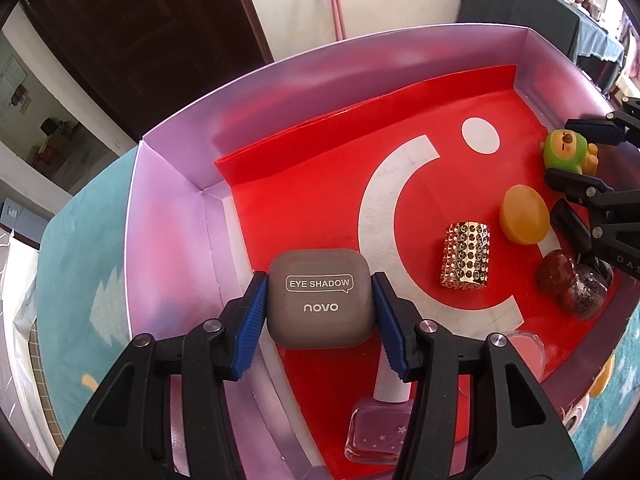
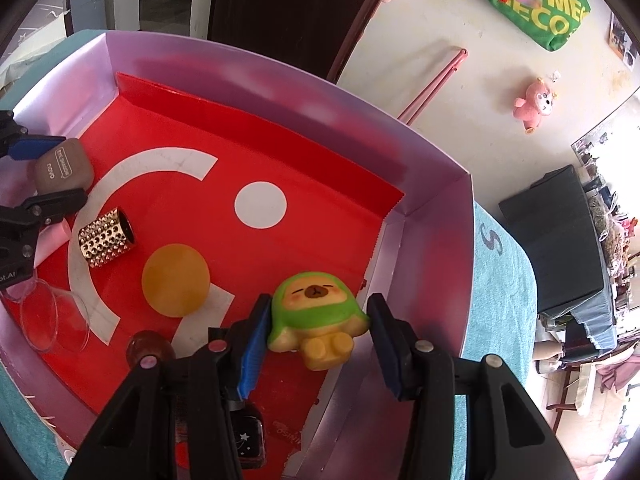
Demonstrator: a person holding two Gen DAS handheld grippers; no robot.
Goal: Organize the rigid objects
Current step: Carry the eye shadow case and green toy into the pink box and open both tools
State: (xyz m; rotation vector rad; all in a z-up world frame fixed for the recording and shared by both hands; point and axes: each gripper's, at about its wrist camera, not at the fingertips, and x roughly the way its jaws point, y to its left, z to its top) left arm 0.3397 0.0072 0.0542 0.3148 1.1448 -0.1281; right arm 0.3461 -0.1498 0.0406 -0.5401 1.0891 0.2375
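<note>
Left gripper (image 1: 320, 320) clamps the grey rounded eye-shadow case (image 1: 320, 302) by the purple box's wall (image 1: 168, 216); right gripper (image 2: 318, 336) clamps the green-hooded bear figurine (image 2: 316, 312) (opposite corner). Lift both straight up, keeping clear of that wall.

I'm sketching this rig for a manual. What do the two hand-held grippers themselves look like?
Both match. The left hand-held gripper and the right hand-held gripper have glossy black plastic frames with triangular cut-outs and round silver pivot pins. Each finger ends in a long, ribbed blue pad. White lettering shows on the black bodies where each is seen from the other camera, but it is cut off. No cables or sleeves show.
</note>
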